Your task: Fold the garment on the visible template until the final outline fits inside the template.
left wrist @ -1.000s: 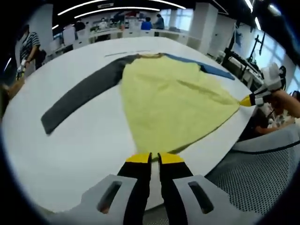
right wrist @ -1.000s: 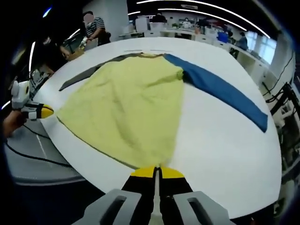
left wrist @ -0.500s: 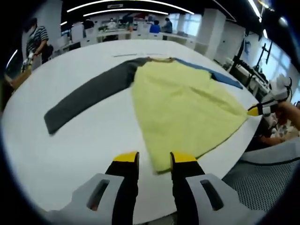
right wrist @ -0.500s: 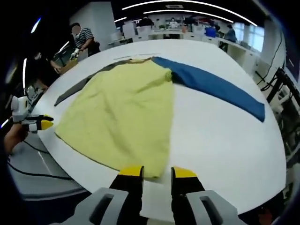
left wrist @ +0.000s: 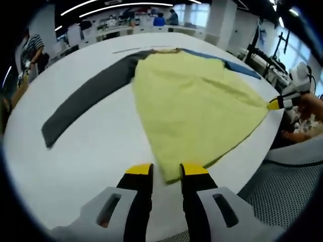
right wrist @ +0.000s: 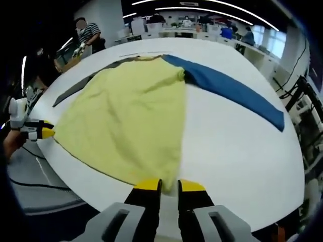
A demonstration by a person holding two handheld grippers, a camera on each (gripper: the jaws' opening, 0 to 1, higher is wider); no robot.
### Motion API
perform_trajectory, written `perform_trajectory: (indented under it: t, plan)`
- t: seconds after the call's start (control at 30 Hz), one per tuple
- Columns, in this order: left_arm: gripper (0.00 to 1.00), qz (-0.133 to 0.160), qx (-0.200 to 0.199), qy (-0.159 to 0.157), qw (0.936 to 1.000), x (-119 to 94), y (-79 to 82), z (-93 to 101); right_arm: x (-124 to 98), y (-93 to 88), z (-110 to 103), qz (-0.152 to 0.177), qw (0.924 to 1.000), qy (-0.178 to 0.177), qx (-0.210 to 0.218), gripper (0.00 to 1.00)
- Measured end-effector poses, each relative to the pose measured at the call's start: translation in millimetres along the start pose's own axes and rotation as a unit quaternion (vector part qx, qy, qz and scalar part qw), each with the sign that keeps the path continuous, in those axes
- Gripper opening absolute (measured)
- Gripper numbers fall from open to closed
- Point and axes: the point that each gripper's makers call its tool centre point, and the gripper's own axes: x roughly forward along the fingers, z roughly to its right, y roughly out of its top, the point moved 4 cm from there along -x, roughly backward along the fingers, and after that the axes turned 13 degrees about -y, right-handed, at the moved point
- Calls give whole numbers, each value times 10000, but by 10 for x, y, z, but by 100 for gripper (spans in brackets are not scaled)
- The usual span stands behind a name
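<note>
A garment with a yellow body [left wrist: 192, 101], a grey sleeve [left wrist: 86, 98] and a blue sleeve [right wrist: 232, 91] lies spread flat on the white round table [left wrist: 75, 166]. My left gripper [left wrist: 166, 170] is open, its yellow tips standing either side of the near hem corner. My right gripper [right wrist: 169, 185] is open with a narrow gap, right at the other hem corner of the yellow body [right wrist: 131, 116]. In the left gripper view the right gripper [left wrist: 282, 102] comes in at the right edge. The left gripper [right wrist: 35, 132] shows at the left of the right gripper view.
The table edge [right wrist: 75, 189] runs just in front of both grippers. A mesh chair back [left wrist: 282, 186] stands at the lower right. People [right wrist: 83, 33] work at desks beyond the table. Thin lines [left wrist: 128, 49] mark the table near the collar.
A second ago both grippers were shut on the hem corners. Both have opened and let go of the hem, which lies on the table. The right jaws have since narrowed again.
</note>
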Motion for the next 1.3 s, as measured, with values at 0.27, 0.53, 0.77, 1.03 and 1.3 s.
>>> perform_trajectory:
  t: [0.27,0.53,0.77,1.03,1.3]
  plan:
    - [4,-8,-196,13,9998,-9,-20,0,20,29,-23,27,9998,-13,189,0]
    - [1,66,-604,-57,9981,-56,-46,-5,-1,25,-28,-36,10000,46,-2,0]
    - [1,25,-783,-136,9968,-131,-121,62,-66,-69,-22,-140,9998,108,-39,0]
    - [1,-119,-817,-118,9965,-151,-194,84,-114,-114,-31,-220,9996,182,-71,0]
    - [1,-311,-771,-147,9964,-183,-218,123,-148,-149,-29,-279,9993,231,-52,0]
